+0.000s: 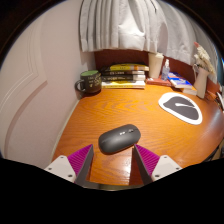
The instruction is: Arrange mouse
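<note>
A dark grey mouse (119, 138) lies on the wooden table (95, 115), just ahead of my fingers and roughly centred on the gap between them. A white oval mouse mat (180, 106) with a dark patch in its middle lies further off to the right. My gripper (112, 160) is open, its magenta pads (80, 160) spread wide on either side, and nothing is between them. The mouse rests on the table, apart from both fingertips.
A dark mug (88, 83) stands at the far left of the table next to a stack of books (124, 76). More small items (178, 80) sit at the far right. A white curtain (130, 25) hangs behind. The table's left edge (62, 125) curves near a white wall.
</note>
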{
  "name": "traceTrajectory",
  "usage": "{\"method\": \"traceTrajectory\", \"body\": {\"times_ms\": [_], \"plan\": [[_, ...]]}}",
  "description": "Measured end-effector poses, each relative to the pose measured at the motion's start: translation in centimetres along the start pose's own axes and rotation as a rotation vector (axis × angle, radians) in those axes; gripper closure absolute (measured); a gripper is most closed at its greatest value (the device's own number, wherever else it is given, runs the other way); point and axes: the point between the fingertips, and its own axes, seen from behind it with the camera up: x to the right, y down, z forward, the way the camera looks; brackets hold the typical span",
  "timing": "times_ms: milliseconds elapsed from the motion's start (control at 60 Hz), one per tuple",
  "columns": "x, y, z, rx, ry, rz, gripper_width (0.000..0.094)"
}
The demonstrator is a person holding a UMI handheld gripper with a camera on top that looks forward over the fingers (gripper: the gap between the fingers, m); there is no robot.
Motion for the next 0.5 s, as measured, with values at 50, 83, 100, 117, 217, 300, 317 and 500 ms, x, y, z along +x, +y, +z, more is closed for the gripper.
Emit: {"method": "traceTrajectory", "body": {"times_ms": [50,83,100,117,217,300,317,500], "plan": [[0.1,-0.8,0.8,0.003,0.012,0.000,0.0112],[0.0,-1.3,1.5,0.003,0.017,-0.004,0.0118],[0.0,-1.5,1.8,0.005,0.020,-0.007,0.0119],[0.0,-1.7,2.0,0.003,0.022,-0.008,0.0118],[-0.7,-2.9,3.5,-0.001,0.016,-0.026,0.0121],[-1.2,-3.6,4.5,-0.013,0.018,-0.047,0.0128],[-1.3,-3.6,4.6,-0.017,0.014,-0.048,0.0134],[-1.6,-4.5,5.6,-0.052,0.005,-0.057,0.0189]]}}
